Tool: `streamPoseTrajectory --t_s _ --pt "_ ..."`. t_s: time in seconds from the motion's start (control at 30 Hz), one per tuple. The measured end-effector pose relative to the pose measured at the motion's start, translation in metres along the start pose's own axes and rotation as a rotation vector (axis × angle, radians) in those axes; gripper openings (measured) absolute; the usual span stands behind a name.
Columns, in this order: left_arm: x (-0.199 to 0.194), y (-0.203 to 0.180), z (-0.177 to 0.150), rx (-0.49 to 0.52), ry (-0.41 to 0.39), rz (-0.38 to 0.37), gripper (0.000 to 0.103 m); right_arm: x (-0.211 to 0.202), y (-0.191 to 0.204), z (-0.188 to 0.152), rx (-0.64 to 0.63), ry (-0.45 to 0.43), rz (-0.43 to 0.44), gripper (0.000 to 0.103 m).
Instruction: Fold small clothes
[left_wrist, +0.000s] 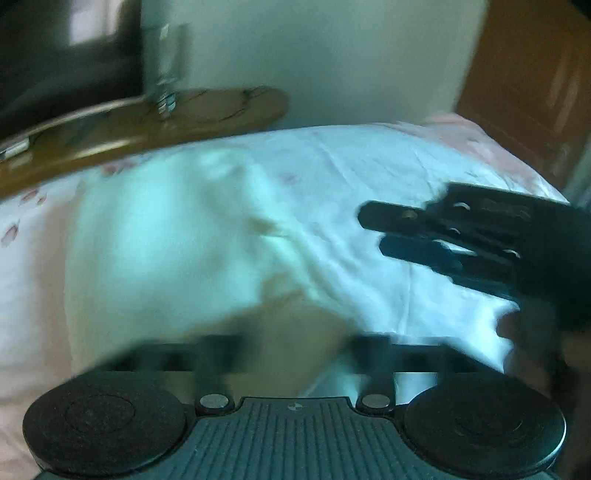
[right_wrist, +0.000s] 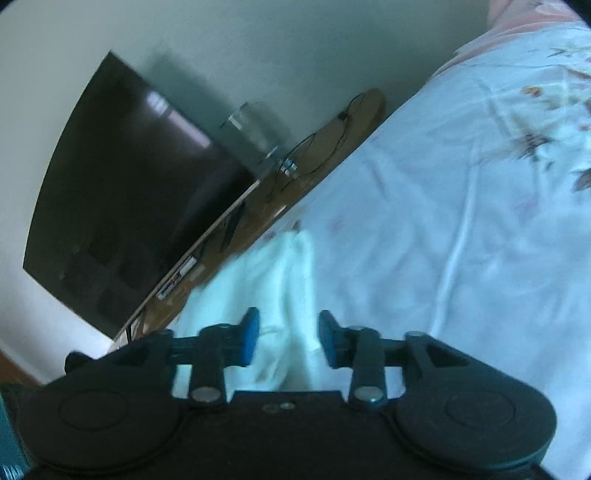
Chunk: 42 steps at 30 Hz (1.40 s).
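Right gripper (right_wrist: 286, 341): blue-padded fingers (right_wrist: 249, 338) spread, nothing between them, hovering over the white garment (right_wrist: 273, 295), camera rolled sideways. In the left view it reaches in from the right, level above the bed (left_wrist: 369, 177). Left gripper (left_wrist: 295, 354): fingers motion-blurred, white cloth bunched right in front; cannot tell if spread or pinching. Garment lies crumpled on the floral bed sheet near the wooden desk (right_wrist: 332, 147). Dark TV (right_wrist: 122, 192) and a blurry glass (right_wrist: 255, 133) on the desk.
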<state>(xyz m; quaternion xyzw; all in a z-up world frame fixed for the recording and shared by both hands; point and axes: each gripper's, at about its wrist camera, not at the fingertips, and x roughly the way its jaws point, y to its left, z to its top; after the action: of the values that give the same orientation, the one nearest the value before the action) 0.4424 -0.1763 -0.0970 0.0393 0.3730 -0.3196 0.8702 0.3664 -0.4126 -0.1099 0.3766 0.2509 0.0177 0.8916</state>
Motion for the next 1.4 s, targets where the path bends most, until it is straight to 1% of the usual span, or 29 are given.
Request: streamPoseTrajectory --t_s 0.03,0.07,0.1,0.13,0.17,0.23,0.27,0.3,0.37,0.4,0.47,0.5,0.57,0.63,0.67,0.73,0.83,0.9,0.97,1.0,1.03,1.07,1.13,1.23,1.3,1.33,1.37,1.4 --pt "-0.020 0.007 0.000 -0.032 -0.064 -0.071 0.081 -0.004 -0.003 0.002 -0.003 -0.002 0.006 0.040" --pt "-0.037 0.019 0.000 -0.068 -0.102 -0.095 0.081 -0.008 -0.006 0.003 -0.011 0.005 0.023 0.040" --pt "-0.046 0.030 0.000 -0.097 -0.127 -0.080 0.081 -0.010 -0.006 0.004 -0.020 0.011 0.045 0.040" --pt "-0.054 0.048 -0.001 -0.147 -0.164 -0.044 0.081 -0.011 -0.004 0.004 -0.034 0.018 0.062 0.040" --pt "-0.059 0.071 -0.001 -0.201 -0.200 0.011 0.081 -0.010 -0.001 0.005 -0.055 0.028 0.082 0.039" --pt "-0.057 0.110 -0.003 -0.284 -0.211 0.118 0.081 0.001 0.008 0.007 -0.095 0.056 0.120 0.039" --pt "-0.052 0.127 -0.005 -0.315 -0.193 0.159 0.081 0.010 0.014 0.006 -0.116 0.073 0.124 0.038" --pt "-0.047 0.138 -0.006 -0.335 -0.168 0.178 0.081 0.017 0.021 0.005 -0.139 0.087 0.123 0.037" --pt "-0.039 0.151 -0.008 -0.349 -0.157 0.184 0.081 0.032 0.031 0.002 -0.188 0.110 0.103 0.037" --pt "-0.037 0.157 -0.013 -0.353 -0.134 0.193 0.081 0.038 0.034 0.000 -0.199 0.119 0.094 0.037" --pt "-0.033 0.161 -0.020 -0.347 -0.104 0.220 0.081 0.051 0.038 -0.002 -0.218 0.140 0.075 0.038" --pt "-0.027 0.164 -0.018 -0.354 -0.087 0.225 0.081 0.055 0.038 -0.002 -0.232 0.149 0.063 0.039" --pt "-0.017 0.164 -0.024 -0.376 -0.064 0.214 0.081 0.061 0.039 -0.003 -0.252 0.149 0.035 0.041" --pt "-0.019 0.161 -0.031 -0.361 -0.072 0.217 0.081 0.068 0.039 -0.003 -0.248 0.175 0.034 0.041" --pt "-0.011 0.156 -0.026 -0.353 -0.071 0.222 0.081 0.072 0.038 -0.003 -0.250 0.183 0.040 0.042" --pt "-0.008 0.147 -0.025 -0.334 -0.072 0.233 0.081 0.075 0.042 -0.002 -0.266 0.197 0.052 0.043" --pt "-0.006 0.147 -0.025 -0.336 -0.076 0.233 0.081 0.075 0.039 0.000 -0.260 0.214 0.025 0.040" --pt "-0.007 0.147 -0.026 -0.334 -0.080 0.231 0.082 0.076 0.036 0.002 -0.221 0.231 0.041 0.043" --pt "-0.006 0.149 -0.026 -0.333 -0.083 0.226 0.082 0.079 0.036 0.003 -0.209 0.256 0.075 0.043" --pt "-0.005 0.151 -0.026 -0.334 -0.085 0.223 0.082 0.079 0.037 0.004 -0.207 0.257 0.093 0.042" --pt "-0.005 0.151 -0.026 -0.335 -0.085 0.221 0.082 0.077 0.038 0.004 -0.216 0.238 0.101 0.041" --pt "-0.004 0.152 -0.026 -0.333 -0.085 0.220 0.082 0.076 0.038 0.003 -0.225 0.227 0.094 0.041" --pt "-0.004 0.152 -0.026 -0.333 -0.083 0.216 0.082 0.082 0.034 0.002 -0.196 0.252 0.086 0.039" --pt "-0.002 0.154 -0.025 -0.322 -0.080 0.206 0.082 0.086 0.038 0.001 -0.205 0.253 0.102 0.041" --pt "-0.003 0.155 -0.022 -0.327 -0.069 0.200 0.082 0.095 0.042 -0.001 -0.240 0.272 0.049 0.035" --pt "-0.005 0.158 -0.018 -0.340 -0.073 0.200 0.082 0.097 0.044 -0.002 -0.252 0.272 0.032 0.034" --pt "-0.007 0.159 -0.015 -0.345 -0.089 0.210 0.082 0.096 0.049 -0.003 -0.274 0.267 0.013 0.033" --pt "-0.008 0.160 -0.012 -0.345 -0.105 0.229 0.082 0.096 0.055 -0.004 -0.302 0.258 -0.005 0.029"
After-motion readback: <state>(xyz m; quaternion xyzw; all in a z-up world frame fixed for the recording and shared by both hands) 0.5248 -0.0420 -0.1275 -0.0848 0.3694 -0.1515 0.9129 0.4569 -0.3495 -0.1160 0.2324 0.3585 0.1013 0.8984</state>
